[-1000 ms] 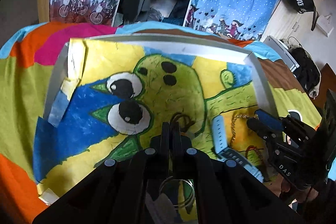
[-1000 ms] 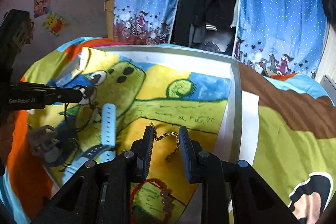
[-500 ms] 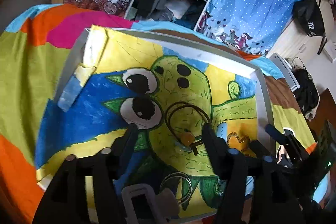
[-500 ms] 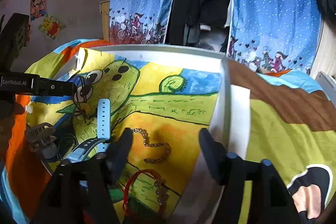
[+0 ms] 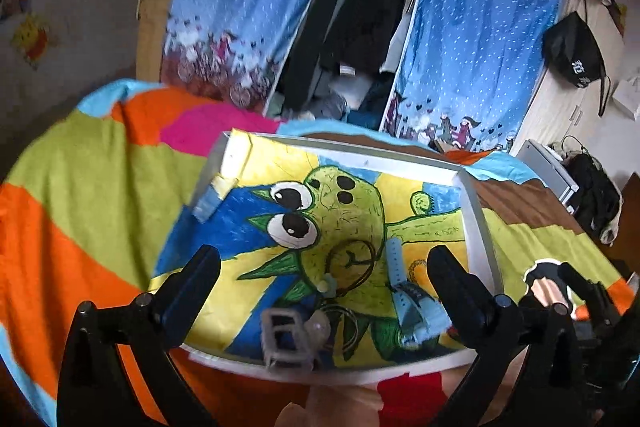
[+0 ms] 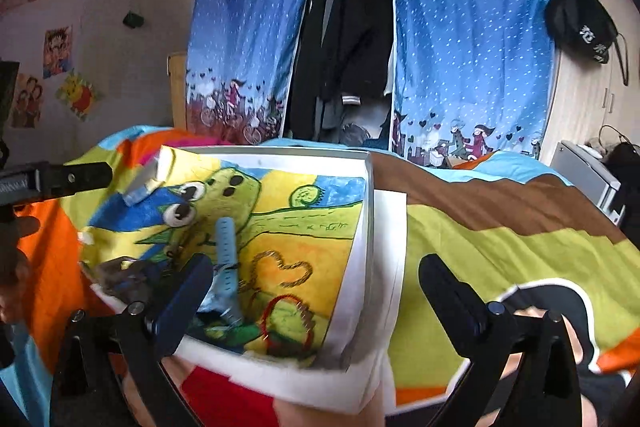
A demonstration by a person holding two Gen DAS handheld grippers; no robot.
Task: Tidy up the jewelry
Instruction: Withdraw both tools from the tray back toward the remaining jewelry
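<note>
Both grippers wide open, nothing between the fingers

Left gripper point(image 5: 324, 269): jaws spread far apart, raised, angled down and forward. Right gripper point(image 6: 316, 277): same wide spread, same downward tilt. Left unit also shows at the left edge of the right wrist view, side-on, level with the right one

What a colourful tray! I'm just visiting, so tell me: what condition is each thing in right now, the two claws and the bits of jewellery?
Left gripper: open wide, holding nothing.
Right gripper: open wide, holding nothing.
Shallow white tray with cartoon lining: uncovered, on the bedspread.
Light blue watch strap: unbuckled, lying flat.
Gold chain: loose, curled in loops.
Red cord bracelet: lying in a ring.
Dark cord necklace: looped, flat.
Blue curtains: parted.
</note>
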